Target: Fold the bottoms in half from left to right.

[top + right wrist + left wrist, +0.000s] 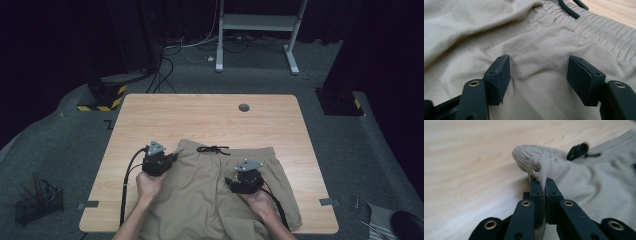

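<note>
Beige shorts (215, 192) lie spread on the near half of the wooden table (200, 115), waistband away from me, with a black drawstring (213, 149) at its middle. My left gripper (175, 153) is shut on the waistband's left corner. In the left gripper view, the left gripper (544, 183) pinches a fold of the gathered cloth (536, 162), raised a little off the wood. My right gripper (244, 172) hovers over the right half of the shorts. In the right gripper view, the right gripper (539, 75) stands open just above smooth fabric (544, 42), below the waistband and drawstring (570, 10).
A round cable hole (243, 107) sits near the table's far edge. On the floor stand a wire basket (37, 200) at the left, cables (165, 70) and a white desk frame (260, 25) behind. Bare wood stretches beyond the waistband.
</note>
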